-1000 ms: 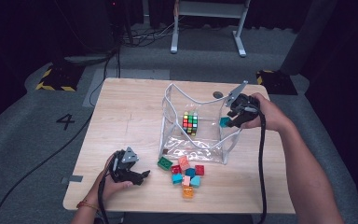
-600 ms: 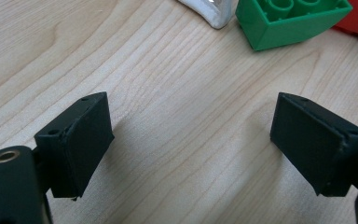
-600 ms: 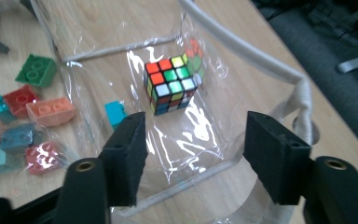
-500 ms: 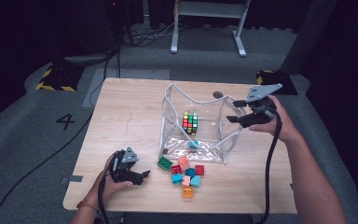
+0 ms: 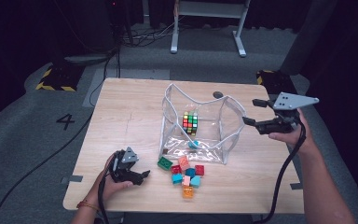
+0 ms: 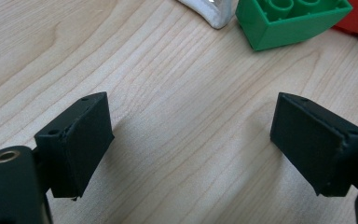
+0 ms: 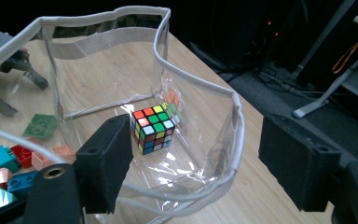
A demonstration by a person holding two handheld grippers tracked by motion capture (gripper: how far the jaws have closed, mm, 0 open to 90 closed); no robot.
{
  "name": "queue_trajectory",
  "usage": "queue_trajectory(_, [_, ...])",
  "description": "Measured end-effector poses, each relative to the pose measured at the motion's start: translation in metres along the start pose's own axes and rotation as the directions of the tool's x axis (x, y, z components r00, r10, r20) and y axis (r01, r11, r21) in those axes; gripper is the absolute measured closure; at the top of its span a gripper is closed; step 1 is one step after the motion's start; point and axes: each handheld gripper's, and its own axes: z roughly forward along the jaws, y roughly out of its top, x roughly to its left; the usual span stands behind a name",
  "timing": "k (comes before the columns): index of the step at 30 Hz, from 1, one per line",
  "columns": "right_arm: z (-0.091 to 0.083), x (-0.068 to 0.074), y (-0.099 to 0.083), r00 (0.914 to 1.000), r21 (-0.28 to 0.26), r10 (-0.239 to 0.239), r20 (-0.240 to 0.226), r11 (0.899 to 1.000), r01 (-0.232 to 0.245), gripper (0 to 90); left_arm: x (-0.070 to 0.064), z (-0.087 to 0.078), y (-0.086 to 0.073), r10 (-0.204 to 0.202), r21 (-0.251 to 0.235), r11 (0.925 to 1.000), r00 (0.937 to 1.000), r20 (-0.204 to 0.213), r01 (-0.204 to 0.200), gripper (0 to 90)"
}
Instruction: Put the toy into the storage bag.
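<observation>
My left hand-held gripper (image 5: pixel 142 175) rests near the worktop's (image 5: pixel 121 116) front-left corner, jaws apart, the green brick (image 6: pixel 291 19) just beyond. Mid-worktop, the clear bag (image 5: pixel 228 122) holds a puzzle cube (image 5: pixel 190 122). My right hand-held gripper (image 5: pixel 253 112) hovers open beside the bag's right wall; creased plastic blurs its contents.

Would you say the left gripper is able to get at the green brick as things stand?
Probably yes. The left gripper has its jaws wide open, low over the table, and the green brick lies just ahead with bare wood between them; the clear bag's corner sits beside it, not across the path.
</observation>
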Motion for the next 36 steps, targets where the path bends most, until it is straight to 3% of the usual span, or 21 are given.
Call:
queue_trajectory(9, [-0.02,0.017,-0.036,0.9993,-0.027,0.032,0.02,0.999,-0.031,26.4,0.0,0.0,0.0,0.0,0.0,1.0,1.0,0.0,0.0,12.9])
queue_trajectory(14, [-0.021,0.028,-0.049,0.9991,-0.006,0.031,0.03,1.0,-0.031,26.5,0.0,0.0,0.0,0.0,0.0,1.0,1.0,0.0,0.0,12.9])
queue_trajectory(15, [-0.019,0.034,-0.059,0.9993,0.005,0.026,0.025,1.0,-0.026,26.8,0.0,0.0,0.0,0.0,0.0,1.0,1.0,0.0,0.0,12.9])
queue_trajectory(20, [-0.008,0.052,-0.083,0.9985,0.046,0.047,-0.028,0.998,-0.046,30.2,0.0,0.0,0.0,0.0,0.0,1.0,1.0,0.0,0.0,12.9])
queue_trajectory(23, [0.0,0.064,-0.097,0.9961,0.042,0.071,-0.054,0.997,-0.068,34.3,0.0,0.0,0.0,0.0,0.0,1.0,1.0,0.0,0.0,12.9])
queue_trajectory(27, [0.013,0.085,-0.113,0.9921,0.036,0.062,-0.109,0.998,-0.058,38.7,0.0,0.0,0.0,0.0,0.0,1.0,1.0,0.0,0.0,12.9])
queue_trajectory(29, [0.022,0.096,-0.117,0.9905,0.054,0.038,-0.132,0.998,-0.031,39.6,0.0,0.0,0.0,-0.001,0.0,1.0,1.0,0.0,0.001,12.9])
queue_trajectory(36, [0.052,0.121,-0.122,0.973,0.129,0.026,-0.229,0.992,0.004,43.9,0.0,0.0,0.0,-0.002,0.0,1.0,1.0,-0.001,0.002,12.9])
